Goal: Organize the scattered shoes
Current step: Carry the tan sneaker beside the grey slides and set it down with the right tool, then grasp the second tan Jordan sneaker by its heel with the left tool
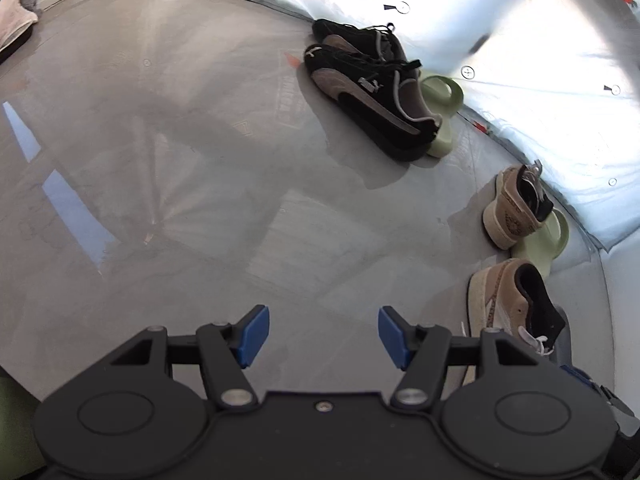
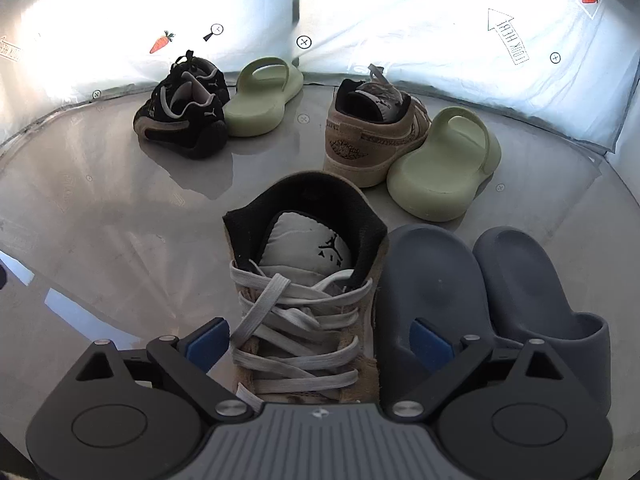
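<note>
Right wrist view: suede tan sneaker beside smooth, rounded grey slides.

Carrot-print sheet, folded cloth

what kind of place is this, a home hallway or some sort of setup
Probably a staged recording area, not a lived-in hallway: shoes lie on a bare, shiny grey floor, walled by a white printed sheet carrying carrots and target marks. A tan sneaker and green slide lie scattered.

The glossy grey floor carries black sneakers, tan sneakers, green slides and grey slides.
</note>
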### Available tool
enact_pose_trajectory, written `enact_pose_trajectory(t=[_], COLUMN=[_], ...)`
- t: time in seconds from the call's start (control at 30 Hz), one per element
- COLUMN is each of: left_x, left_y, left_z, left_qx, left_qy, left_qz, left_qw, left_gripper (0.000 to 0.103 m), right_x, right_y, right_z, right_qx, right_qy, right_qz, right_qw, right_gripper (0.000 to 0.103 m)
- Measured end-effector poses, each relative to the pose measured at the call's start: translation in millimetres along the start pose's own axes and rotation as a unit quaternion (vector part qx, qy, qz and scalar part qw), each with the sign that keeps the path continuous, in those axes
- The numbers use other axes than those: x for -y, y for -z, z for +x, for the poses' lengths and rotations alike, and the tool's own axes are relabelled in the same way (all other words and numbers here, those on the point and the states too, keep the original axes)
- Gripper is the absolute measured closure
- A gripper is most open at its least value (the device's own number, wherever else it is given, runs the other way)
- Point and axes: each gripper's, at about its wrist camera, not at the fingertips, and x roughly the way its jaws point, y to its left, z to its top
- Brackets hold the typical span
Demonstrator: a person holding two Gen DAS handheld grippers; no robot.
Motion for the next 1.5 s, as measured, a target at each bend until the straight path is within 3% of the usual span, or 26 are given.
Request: enact_pose_trajectory(t=[0.23, 0.43, 0.6, 0.87, 1.2, 1.4, 1.5], left_x=[70.7, 133.9, 182.4, 241.4, 284.6, 297.9, 297.9], left_y=[4.2, -6.5, -30.7, -96.2, -129.5, -130.3, -128.7], left_z=[26.6, 47.8, 71.0, 137.3, 212.1, 246.0, 254.6], left_qx=[-0.019, -0.023, -0.014, -0.016, -0.022, -0.044, -0.047], left_qy=[0.033, 0.052, 0.053, 0.032, 0.008, -0.01, -0.001], left_qz=[0.06, 0.12, 0.156, 0.177, 0.222, 0.245, 0.255], left_qw=[0.9975, 0.9912, 0.9862, 0.9836, 0.9748, 0.9684, 0.9659], left_gripper=[0.042, 0.042, 0.042, 0.042, 0.038, 0.042, 0.043], right_x=[37.5, 87.9, 122.7, 158.5, 179.0, 180.1, 181.0], right_y=[-4.1, -8.3, -18.5, -42.9, -53.5, -54.6, -54.7], right_z=[-16.5, -11.9, 1.7, 28.7, 74.2, 88.7, 93.9], right_qx=[0.032, 0.031, 0.041, 0.052, 0.006, -0.01, -0.014], right_qy=[0.012, 0.026, 0.024, 0.016, -0.004, -0.007, -0.007], right_qz=[-0.001, 0.052, 0.101, 0.154, 0.199, 0.2, 0.199], right_qw=[0.999, 0.998, 0.994, 0.987, 0.98, 0.98, 0.98], right_gripper=[0.004, 0.004, 0.003, 0.003, 0.003, 0.003, 0.003])
